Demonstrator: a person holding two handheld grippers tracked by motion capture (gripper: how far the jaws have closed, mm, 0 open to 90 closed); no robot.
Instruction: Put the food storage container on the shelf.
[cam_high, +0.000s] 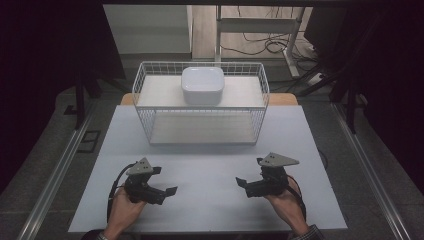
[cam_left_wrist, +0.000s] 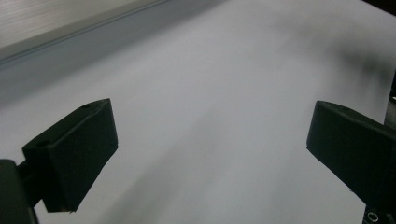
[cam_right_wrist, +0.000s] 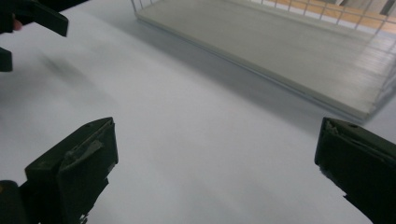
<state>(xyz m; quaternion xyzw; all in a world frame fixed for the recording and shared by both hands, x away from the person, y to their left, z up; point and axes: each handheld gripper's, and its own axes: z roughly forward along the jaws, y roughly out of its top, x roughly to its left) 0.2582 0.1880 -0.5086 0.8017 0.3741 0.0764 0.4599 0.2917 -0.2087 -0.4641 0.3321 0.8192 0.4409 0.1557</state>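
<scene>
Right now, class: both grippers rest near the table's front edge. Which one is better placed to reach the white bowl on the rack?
Probably the right gripper, narrowly. The white bowl sits centrally on the wire rack, and both grippers are open and empty, the left gripper slightly farther back.

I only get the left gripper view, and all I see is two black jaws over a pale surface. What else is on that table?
Observer: A white wire basket rack stands at the far side of the table, with two shelves.
Operator: Anything in it?
Observer: Yes, a white square bowl sits on the top shelf; the lower shelf looks bare.
Operator: Where is the other hand?
Observer: The right gripper is held low over the near right of the table, jaws wide apart, holding nothing.
Operator: And mine?
Observer: The left gripper is at the near left, also open, pointing inward toward the right one.
</scene>
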